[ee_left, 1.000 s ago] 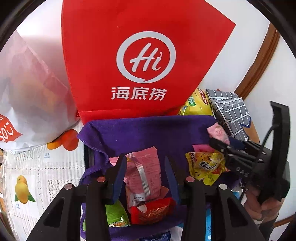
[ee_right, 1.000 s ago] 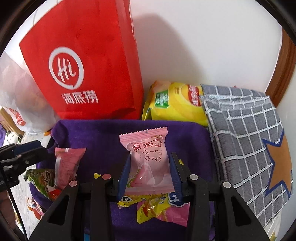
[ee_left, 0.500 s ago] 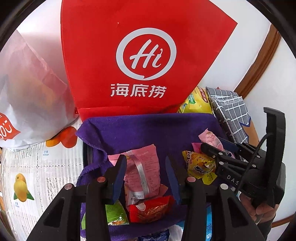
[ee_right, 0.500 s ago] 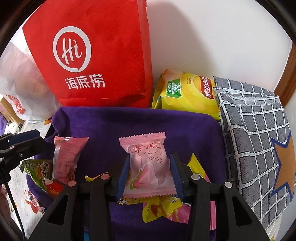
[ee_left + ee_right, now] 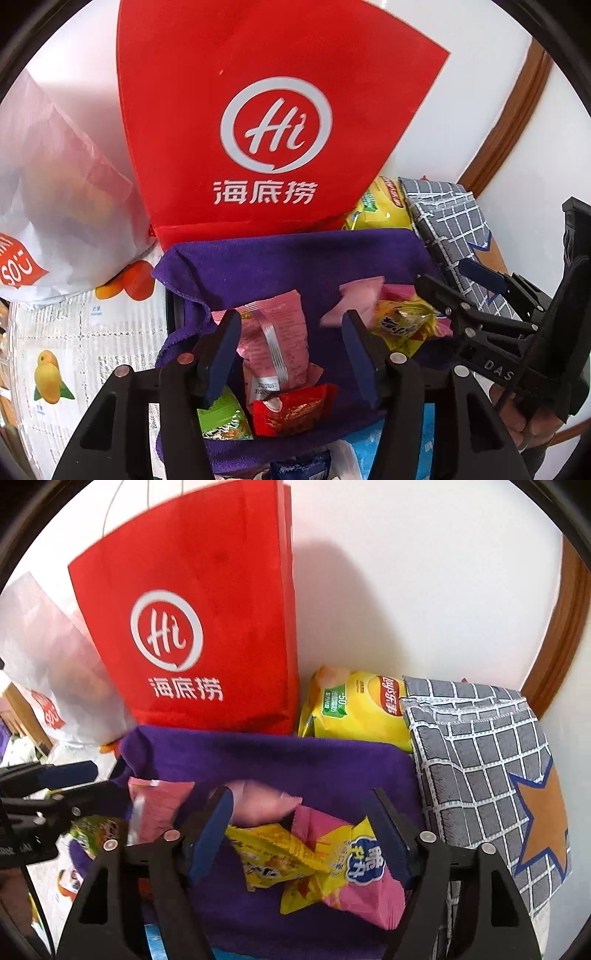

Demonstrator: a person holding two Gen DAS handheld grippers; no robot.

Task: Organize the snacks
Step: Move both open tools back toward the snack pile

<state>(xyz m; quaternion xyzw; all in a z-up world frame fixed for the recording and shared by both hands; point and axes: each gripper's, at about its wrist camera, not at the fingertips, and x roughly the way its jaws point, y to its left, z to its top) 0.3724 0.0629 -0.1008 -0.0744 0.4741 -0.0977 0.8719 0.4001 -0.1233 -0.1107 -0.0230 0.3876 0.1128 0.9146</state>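
R tool (image 5: 301,830) just unclenched, pink snack (image 5: 258,801) released; L tool (image 5: 290,354) wider, unclenched.

The pale pink snack packet (image 5: 258,805) at the middle of the purple cloth (image 5: 277,764) is smeared by motion blur in the right wrist view, its print unreadable, and its left end is hidden behind a blue finger pad (image 5: 212,834). The yellow crisp bag (image 5: 380,212) at the far right shows only a sliver in the left wrist view, the rest hidden behind the red paper bag (image 5: 258,92) and the grey checked fabric pouch (image 5: 447,218). The contents of the white translucent plastic bag (image 5: 55,177) at the far left are only vague shapes. A blue-and-white wrapper (image 5: 373,446) at the near edge is cut off by the frame and a gripper finger. The hand (image 5: 524,424) on the right gripper is mostly hidden behind its black handle.
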